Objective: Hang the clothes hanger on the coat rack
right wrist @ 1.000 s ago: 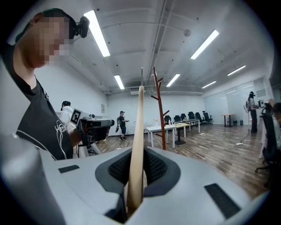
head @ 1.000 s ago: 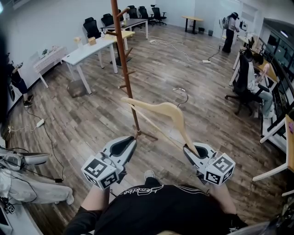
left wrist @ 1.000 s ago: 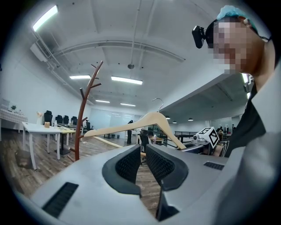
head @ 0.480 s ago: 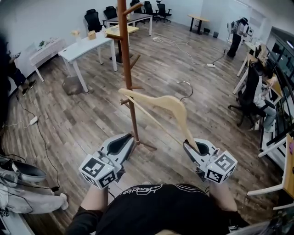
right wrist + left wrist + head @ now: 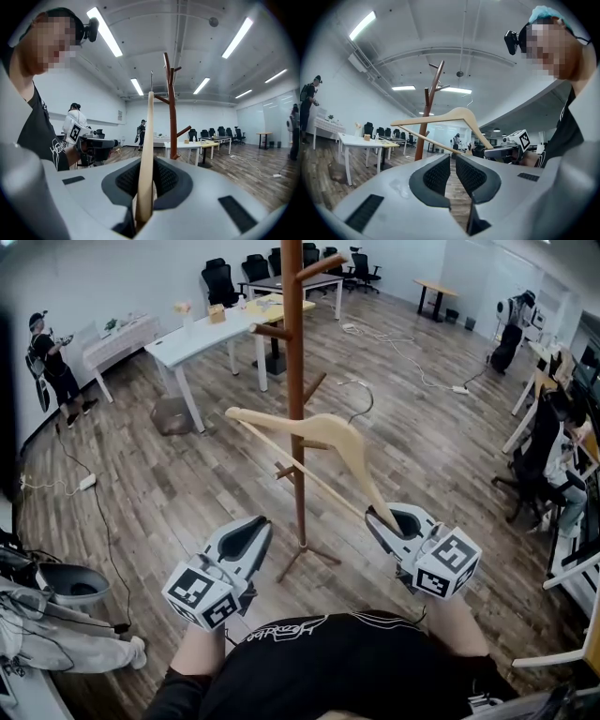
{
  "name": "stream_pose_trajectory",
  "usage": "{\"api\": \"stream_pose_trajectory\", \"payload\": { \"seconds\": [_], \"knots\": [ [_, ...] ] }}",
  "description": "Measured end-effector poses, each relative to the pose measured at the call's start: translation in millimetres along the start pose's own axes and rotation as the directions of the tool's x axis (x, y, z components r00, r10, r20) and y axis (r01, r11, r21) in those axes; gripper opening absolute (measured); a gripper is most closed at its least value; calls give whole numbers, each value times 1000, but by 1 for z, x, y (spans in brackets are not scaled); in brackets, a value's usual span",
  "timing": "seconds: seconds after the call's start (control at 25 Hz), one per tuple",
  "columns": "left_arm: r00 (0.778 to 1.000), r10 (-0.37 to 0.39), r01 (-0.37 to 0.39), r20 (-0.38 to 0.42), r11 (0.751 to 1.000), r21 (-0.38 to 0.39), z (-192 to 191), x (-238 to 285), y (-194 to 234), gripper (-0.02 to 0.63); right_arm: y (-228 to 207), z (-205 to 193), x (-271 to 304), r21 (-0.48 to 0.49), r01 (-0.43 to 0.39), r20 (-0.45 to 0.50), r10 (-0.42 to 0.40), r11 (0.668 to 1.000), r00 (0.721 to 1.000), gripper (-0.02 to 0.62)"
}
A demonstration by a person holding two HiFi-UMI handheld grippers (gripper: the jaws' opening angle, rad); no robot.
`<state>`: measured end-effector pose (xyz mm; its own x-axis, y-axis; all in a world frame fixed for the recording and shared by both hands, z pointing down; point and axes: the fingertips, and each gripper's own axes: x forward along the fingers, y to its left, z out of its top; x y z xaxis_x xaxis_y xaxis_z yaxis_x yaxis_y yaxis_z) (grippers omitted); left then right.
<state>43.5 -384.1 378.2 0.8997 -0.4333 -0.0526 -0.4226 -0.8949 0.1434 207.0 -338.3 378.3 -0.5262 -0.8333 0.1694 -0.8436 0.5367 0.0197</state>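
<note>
The wooden clothes hanger (image 5: 328,432) with a metal hook (image 5: 361,395) is held up in the air. My right gripper (image 5: 382,519) is shut on the end of one of its arms. In the right gripper view the hanger (image 5: 149,140) stands edge-on between the jaws of the right gripper (image 5: 149,161). The brown coat rack (image 5: 293,334) stands just ahead, and the hanger's other arm crosses its pole in the head view; I cannot tell whether they touch. My left gripper (image 5: 261,524) is low at the left, shut and holding nothing. The left gripper view shows the left gripper (image 5: 453,157), the hanger (image 5: 454,112) and the coat rack (image 5: 421,140).
White tables (image 5: 202,334) and black office chairs (image 5: 220,277) stand behind the rack. Cables (image 5: 403,348) trail across the wooden floor. One person (image 5: 52,362) stands at the left wall and another (image 5: 562,442) sits at the right. A bin (image 5: 75,582) is at the near left.
Both grippers and the hanger have come closer to the coat rack, which now stands nearer and more central. The hanger's free arm now crosses the pole. The right grip is unchanged.
</note>
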Motion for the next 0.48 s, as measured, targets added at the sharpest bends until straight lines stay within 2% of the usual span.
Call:
{"api": "stream_pose_trajectory", "payload": {
  "seconds": [0.48],
  "knots": [
    [986,166,-166,15,986,16,15,10,48,43,-46,30,70,-15,-138,22,138,990,990,61]
  ]
}}
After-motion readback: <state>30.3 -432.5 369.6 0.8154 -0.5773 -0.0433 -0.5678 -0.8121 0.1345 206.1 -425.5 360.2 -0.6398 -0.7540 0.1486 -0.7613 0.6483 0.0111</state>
